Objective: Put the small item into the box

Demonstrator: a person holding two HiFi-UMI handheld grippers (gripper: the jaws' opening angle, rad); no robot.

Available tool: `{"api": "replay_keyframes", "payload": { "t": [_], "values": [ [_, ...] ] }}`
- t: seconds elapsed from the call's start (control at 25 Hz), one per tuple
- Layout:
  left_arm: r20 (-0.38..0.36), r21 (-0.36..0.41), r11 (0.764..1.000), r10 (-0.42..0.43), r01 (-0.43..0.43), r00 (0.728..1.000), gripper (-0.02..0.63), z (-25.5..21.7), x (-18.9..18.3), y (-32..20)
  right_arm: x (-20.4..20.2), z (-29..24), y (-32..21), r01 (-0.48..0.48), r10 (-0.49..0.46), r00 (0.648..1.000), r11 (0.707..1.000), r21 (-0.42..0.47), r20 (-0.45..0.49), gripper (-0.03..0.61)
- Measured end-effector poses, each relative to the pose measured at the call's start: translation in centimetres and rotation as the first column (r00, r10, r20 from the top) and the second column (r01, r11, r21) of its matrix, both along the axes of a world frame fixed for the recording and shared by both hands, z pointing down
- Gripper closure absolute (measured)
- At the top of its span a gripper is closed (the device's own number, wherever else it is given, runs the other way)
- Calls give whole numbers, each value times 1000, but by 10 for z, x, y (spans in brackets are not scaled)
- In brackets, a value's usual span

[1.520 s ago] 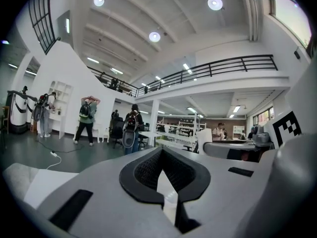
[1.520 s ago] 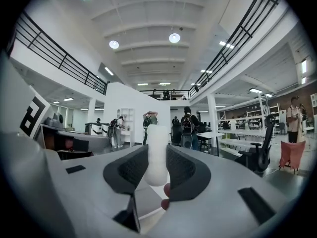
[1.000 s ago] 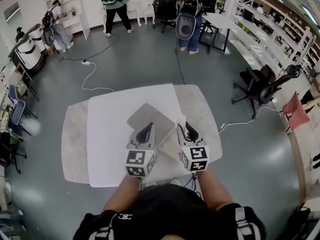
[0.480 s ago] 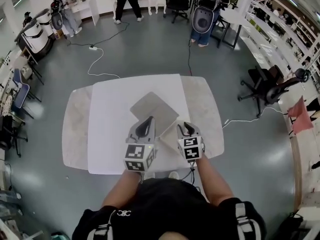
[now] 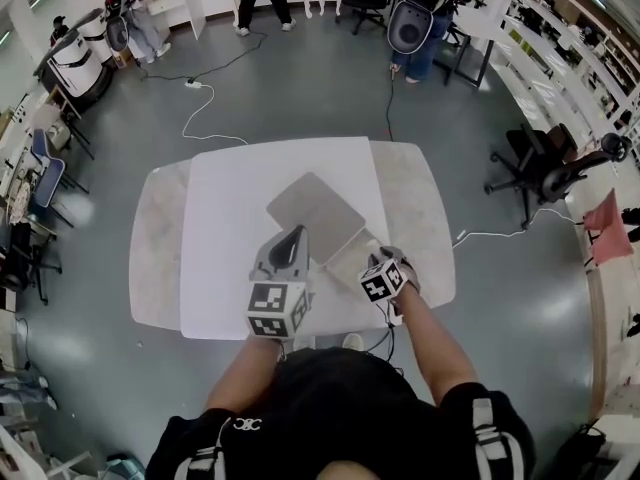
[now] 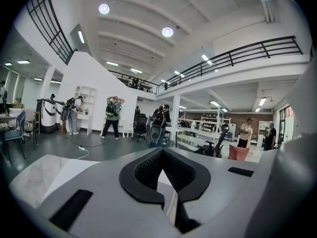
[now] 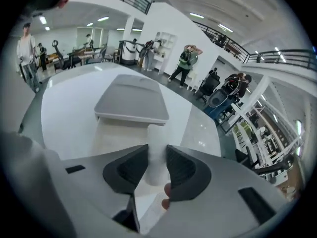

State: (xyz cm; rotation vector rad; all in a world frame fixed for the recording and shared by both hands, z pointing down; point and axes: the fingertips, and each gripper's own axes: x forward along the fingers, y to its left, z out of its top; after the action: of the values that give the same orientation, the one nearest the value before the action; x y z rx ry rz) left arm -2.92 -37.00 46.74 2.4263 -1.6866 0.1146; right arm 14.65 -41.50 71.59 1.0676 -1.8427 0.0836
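A small white cylinder stands upright between the pads of my right gripper, which is shut on it. Just ahead of it lies the open box, with its grey lid flipped up and back. In the head view the lid lies near the middle of the white sheet and the beige box body sits between the two grippers. My right gripper is at the box's near right corner, tilted. My left gripper rests at the box's left side, shut and holding nothing, with its tips meeting.
The white sheet covers most of a marble table. Grey floor surrounds it, with a cable at the far left and an office chair on the right. People stand far behind the table.
My right gripper has turned and dropped closer to the box's near right corner, still carrying the white cylinder. The left gripper has barely moved. The head camera has shifted.
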Motion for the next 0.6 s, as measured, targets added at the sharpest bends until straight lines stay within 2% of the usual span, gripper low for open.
{"api": "replay_keyframes", "payload": {
  "t": [0.12, 0.2, 0.4, 0.6],
  "values": [
    [0, -2, 1000, -4, 4, 1000, 609, 2, -3, 1, 6, 15, -3, 25, -26, 997, 1000, -8, -72, 466],
    [1, -5, 1000, -7, 7, 1000, 609, 2, -4, 2, 9, 21, -3, 36, -37, 996, 999, -13, -87, 466],
    [7, -8, 1000, -5, 5, 1000, 609, 2, 0, 3, 10, 25, -5, 48, -47, 995, 999, 2, -90, 466],
    [9, -4, 1000, -1, 1, 1000, 609, -1, -1, 4, 6, 21, -6, 26, -25, 999, 1000, 10, -30, 443]
  ]
}}
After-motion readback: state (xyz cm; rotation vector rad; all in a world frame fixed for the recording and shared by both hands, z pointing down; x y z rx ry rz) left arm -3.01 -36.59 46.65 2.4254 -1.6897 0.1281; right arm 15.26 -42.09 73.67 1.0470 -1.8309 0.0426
